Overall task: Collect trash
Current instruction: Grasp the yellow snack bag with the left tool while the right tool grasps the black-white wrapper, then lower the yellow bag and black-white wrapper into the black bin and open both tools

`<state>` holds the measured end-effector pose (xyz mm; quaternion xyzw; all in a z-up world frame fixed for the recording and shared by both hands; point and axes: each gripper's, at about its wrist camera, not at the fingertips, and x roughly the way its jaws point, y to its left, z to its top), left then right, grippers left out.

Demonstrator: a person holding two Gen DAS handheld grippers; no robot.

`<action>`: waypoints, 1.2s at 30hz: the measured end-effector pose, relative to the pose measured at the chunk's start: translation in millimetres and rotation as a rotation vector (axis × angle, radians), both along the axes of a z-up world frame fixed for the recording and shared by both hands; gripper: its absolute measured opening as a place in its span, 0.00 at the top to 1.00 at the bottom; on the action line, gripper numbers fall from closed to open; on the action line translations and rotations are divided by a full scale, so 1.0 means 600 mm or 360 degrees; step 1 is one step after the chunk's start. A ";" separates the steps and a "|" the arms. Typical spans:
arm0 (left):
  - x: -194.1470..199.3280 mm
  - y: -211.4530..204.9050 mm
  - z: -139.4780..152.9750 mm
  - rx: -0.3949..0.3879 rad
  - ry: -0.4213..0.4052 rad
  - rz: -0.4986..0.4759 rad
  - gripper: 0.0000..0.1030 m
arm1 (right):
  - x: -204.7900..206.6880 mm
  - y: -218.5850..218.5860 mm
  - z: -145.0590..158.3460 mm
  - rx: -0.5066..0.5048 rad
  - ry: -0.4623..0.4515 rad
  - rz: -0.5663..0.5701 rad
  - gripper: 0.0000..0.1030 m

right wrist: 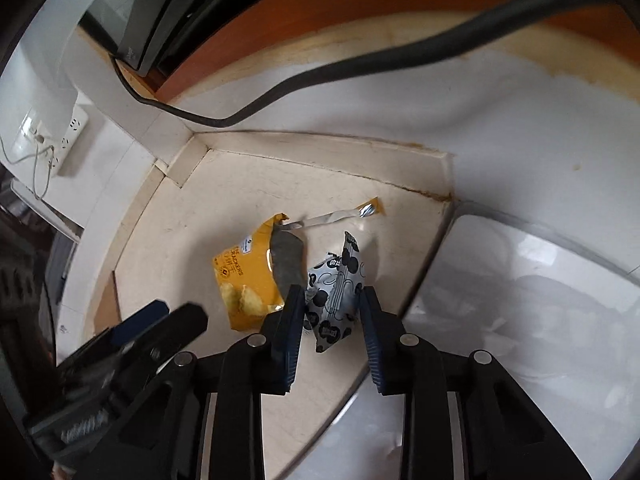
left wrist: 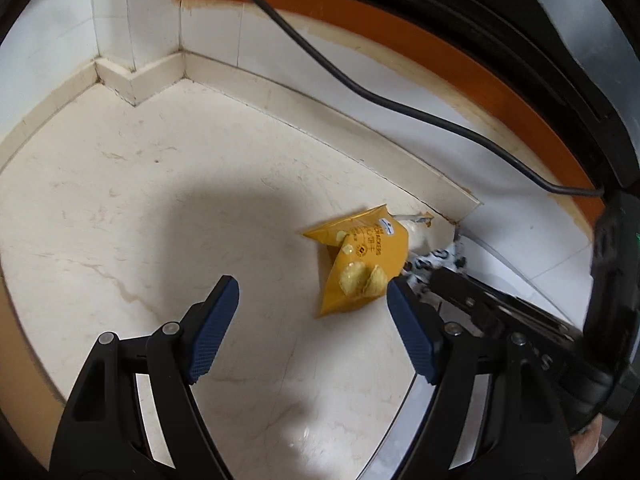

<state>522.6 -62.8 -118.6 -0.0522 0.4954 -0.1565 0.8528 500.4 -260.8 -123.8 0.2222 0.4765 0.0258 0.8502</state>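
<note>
1. A torn yellow cracker packet [left wrist: 360,264] lies on the cream marble floor [left wrist: 140,208], close to the corner where the skirting board [left wrist: 360,144] meets a white glossy panel [right wrist: 540,300].
2. Its ripped-off top strip [right wrist: 336,216], silver inside, trails from the packet towards that corner.
3. A silver wrapper printed with black cartoon mouse heads [right wrist: 334,300] lies just beside the yellow packet, on the side nearer the white panel, and touches or overlaps its edge.
4. The left gripper [left wrist: 312,292] hovers low over the floor with its blue-padded fingers [left wrist: 212,328] spread wide; nothing is between them, and the yellow packet sits just ahead of the right-hand pad.
5. The right gripper [right wrist: 330,300] is partly closed, its fingers [right wrist: 290,332] bracketing the silver wrapper; the left pad looks to touch the wrapper, while a small gap shows at the other pad, so the grip is not yet firm.
6. A thick black cable [left wrist: 360,88] hangs across the wall above the floor.
7. A white power strip [right wrist: 68,140] with thin wires sits at the left of the right wrist view.
</note>
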 end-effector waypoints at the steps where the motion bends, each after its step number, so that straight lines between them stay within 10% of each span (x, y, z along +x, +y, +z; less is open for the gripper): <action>1: 0.004 0.000 -0.005 -0.0028 0.0014 0.0003 0.28 | -0.003 -0.002 0.001 -0.0007 -0.0009 -0.0004 0.74; 17: 0.031 -0.052 -0.060 -0.0034 0.0051 -0.0009 0.28 | -0.041 -0.043 -0.003 -0.0002 -0.0067 -0.0018 0.77; 21: 0.023 -0.058 -0.058 -0.0079 0.0036 -0.0021 0.65 | -0.044 -0.042 -0.004 -0.0005 -0.0077 -0.0020 0.77; 36: -0.083 -0.041 0.008 -0.0062 -0.0027 0.0013 0.80 | -0.096 -0.025 0.007 0.0032 -0.0064 0.0039 0.80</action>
